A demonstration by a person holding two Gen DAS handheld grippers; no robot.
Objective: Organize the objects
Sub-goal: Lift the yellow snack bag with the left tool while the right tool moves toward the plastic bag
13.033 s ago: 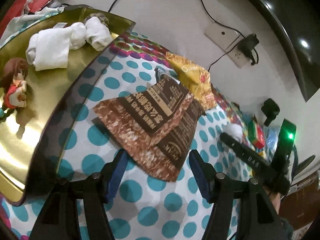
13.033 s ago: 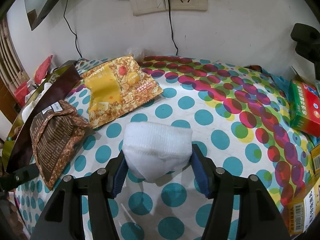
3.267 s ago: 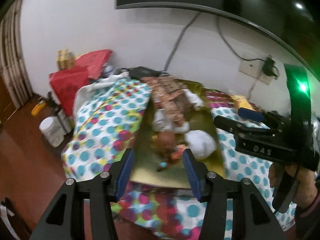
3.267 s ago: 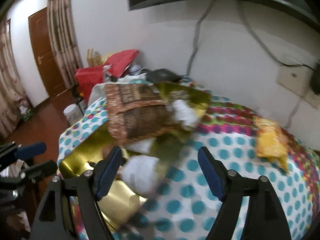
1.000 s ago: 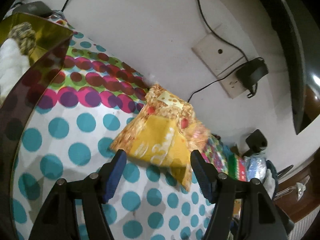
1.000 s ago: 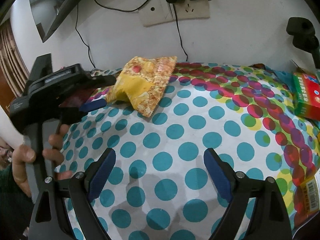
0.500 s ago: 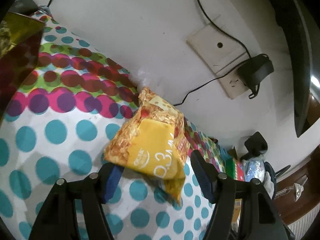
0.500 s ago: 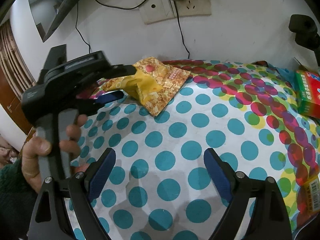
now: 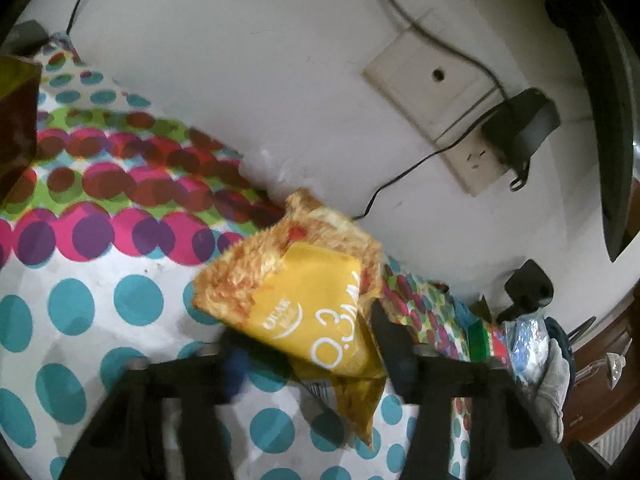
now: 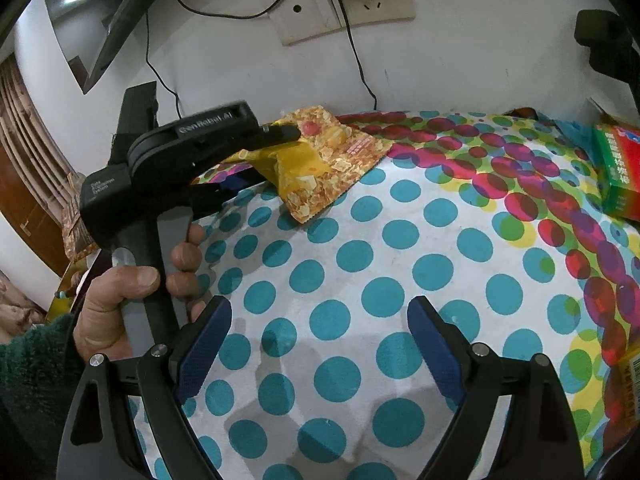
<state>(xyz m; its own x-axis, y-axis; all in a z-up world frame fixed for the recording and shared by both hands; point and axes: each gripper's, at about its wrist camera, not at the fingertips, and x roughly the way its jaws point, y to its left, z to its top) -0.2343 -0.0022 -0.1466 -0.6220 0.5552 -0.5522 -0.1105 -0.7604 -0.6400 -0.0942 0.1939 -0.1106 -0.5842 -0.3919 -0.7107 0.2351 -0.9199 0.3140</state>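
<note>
Closing on the yellow-and-orange crinkled snack packet (image 9: 308, 308), your left gripper (image 9: 308, 344) has just been narrowing its fingers, with the packet between them. In the left wrist view the packet fills the lower centre of the frame, its near end lifted off the cloth and tilted, while both fingers blur at the bottom edge. From the right wrist view, upper left, your left gripper (image 10: 256, 156) reaches in from the left, one dark finger above the packet (image 10: 320, 164) and one below; whether the pads actually press on it you cannot tell from either view, as the contact is blurred or hidden. The packet's far end lies on the cloth near the wall.

Your left hand (image 10: 132, 300), in a dark green sleeve, wraps the grey handle at the left middle of that frame.

Your right gripper (image 10: 320, 336) hangs at the bottom centre with its blue-padded fingers (image 10: 204, 344) spread wide, nothing between them, only the polka-dot cloth (image 10: 380, 280) with teal dots below.

The cloth's far band carries red, pink and green overlapping circles. White wall sockets (image 10: 340, 4) with a black plug sit at the top centre. A green-and-red cardboard box (image 10: 616, 168) stands at the right edge. A gold tray corner (image 9: 16, 120) shows at the left edge of the left wrist view.
</note>
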